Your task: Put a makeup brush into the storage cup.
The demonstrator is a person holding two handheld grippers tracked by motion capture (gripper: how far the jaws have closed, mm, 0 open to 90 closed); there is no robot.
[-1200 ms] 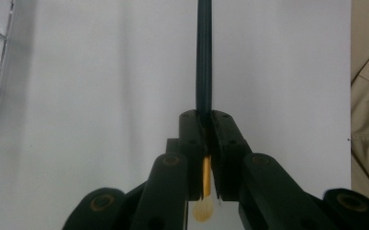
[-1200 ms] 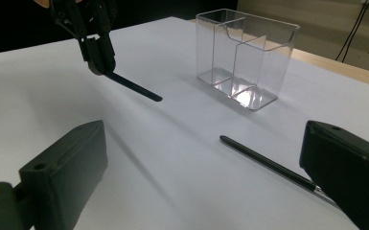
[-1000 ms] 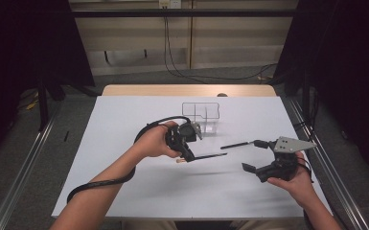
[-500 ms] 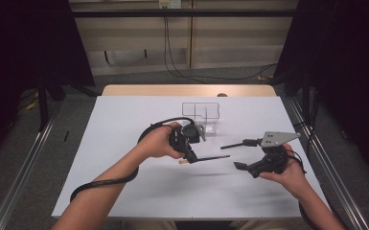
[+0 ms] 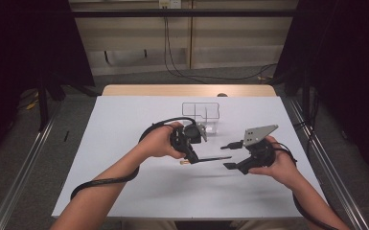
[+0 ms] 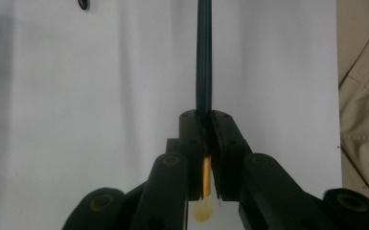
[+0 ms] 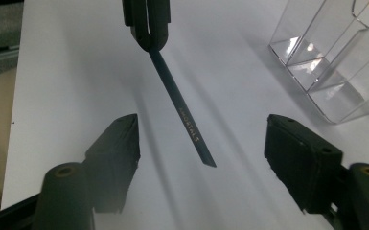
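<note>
One dark pencil (image 5: 211, 158). One clear plastic organizer (image 5: 202, 115) stands toward the table's (image 5: 124, 124) far edge. Two grippers: the left gripper (image 5: 191, 154) and the right gripper (image 5: 227, 154).

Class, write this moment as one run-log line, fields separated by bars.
left gripper: shut on pencil | right gripper: jaws closing, pencil tip between, untouched | clear organiser: behind

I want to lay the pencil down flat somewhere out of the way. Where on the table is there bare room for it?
The white table lies bare along its left side, from the left gripper out to the edge, and across the near strip in front of both forearms. It is crowded in the middle: the pencil, the right gripper and the clear organizer behind them.
</note>
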